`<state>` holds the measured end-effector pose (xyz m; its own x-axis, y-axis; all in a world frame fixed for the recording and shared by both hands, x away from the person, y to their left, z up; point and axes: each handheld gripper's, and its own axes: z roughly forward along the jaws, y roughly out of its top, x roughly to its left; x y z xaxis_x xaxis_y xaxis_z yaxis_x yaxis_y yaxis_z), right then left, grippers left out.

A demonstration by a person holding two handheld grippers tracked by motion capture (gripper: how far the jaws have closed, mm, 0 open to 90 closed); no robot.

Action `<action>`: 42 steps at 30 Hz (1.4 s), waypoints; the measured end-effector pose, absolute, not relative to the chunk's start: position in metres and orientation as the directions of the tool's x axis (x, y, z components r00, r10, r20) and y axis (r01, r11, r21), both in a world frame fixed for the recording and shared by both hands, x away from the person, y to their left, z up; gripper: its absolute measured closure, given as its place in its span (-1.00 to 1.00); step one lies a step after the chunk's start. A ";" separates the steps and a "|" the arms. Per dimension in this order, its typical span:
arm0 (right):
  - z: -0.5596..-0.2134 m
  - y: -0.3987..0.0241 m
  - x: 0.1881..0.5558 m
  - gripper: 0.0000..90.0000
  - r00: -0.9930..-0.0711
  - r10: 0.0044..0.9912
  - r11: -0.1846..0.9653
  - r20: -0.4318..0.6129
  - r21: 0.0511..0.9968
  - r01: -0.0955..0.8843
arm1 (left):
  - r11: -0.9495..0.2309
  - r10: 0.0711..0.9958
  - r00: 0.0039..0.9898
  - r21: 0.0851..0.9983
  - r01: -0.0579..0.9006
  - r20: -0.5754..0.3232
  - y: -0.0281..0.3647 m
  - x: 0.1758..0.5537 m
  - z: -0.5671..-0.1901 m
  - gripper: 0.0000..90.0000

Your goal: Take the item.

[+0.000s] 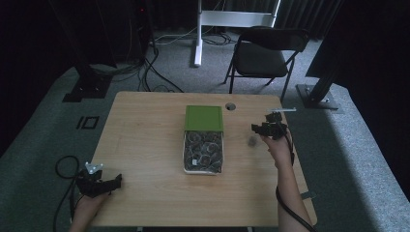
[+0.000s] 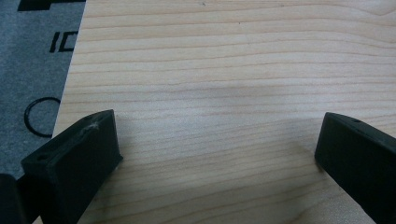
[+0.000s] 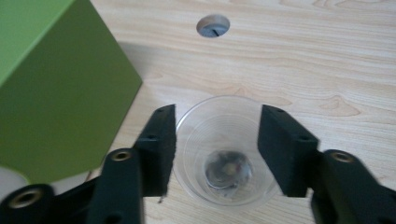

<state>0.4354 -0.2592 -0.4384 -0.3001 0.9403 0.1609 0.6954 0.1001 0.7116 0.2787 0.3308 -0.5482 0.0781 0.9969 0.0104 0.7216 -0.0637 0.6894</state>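
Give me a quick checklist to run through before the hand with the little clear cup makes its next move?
1. Clear cup upright on the table: ok.
2. Small dark item in the cup's bottom: ok.
3. Right tongs open, one jaw on each side of the cup: ok.
4. Pads off the cup wall: cannot tell.
5. Green lid and open box apart from the cup: ok.
6. Left tongs open over bare wood, out of the way: ok.
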 end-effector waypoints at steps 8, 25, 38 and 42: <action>-0.433 -0.262 0.427 -0.30 -0.288 0.944 0.087 0.161 0.719 0.689 | -0.063 0.997 0.078 0.689 0.722 0.010 0.331 0.279 -0.548 -0.99; -0.457 -0.278 0.392 -0.59 -0.262 0.944 0.037 0.199 0.726 0.686 | -0.064 0.997 0.078 0.689 0.721 0.010 0.331 0.279 -0.548 -0.99; -0.474 -0.277 0.358 -0.71 -0.313 0.929 0.070 0.198 0.736 0.674 | -0.064 0.997 0.078 0.689 0.722 0.010 0.331 0.279 -0.548 -0.99; -0.482 -0.278 0.351 -0.71 -0.325 0.925 0.077 0.196 0.741 0.667 | -0.063 0.997 0.078 0.690 0.721 0.010 0.331 0.279 -0.548 -0.99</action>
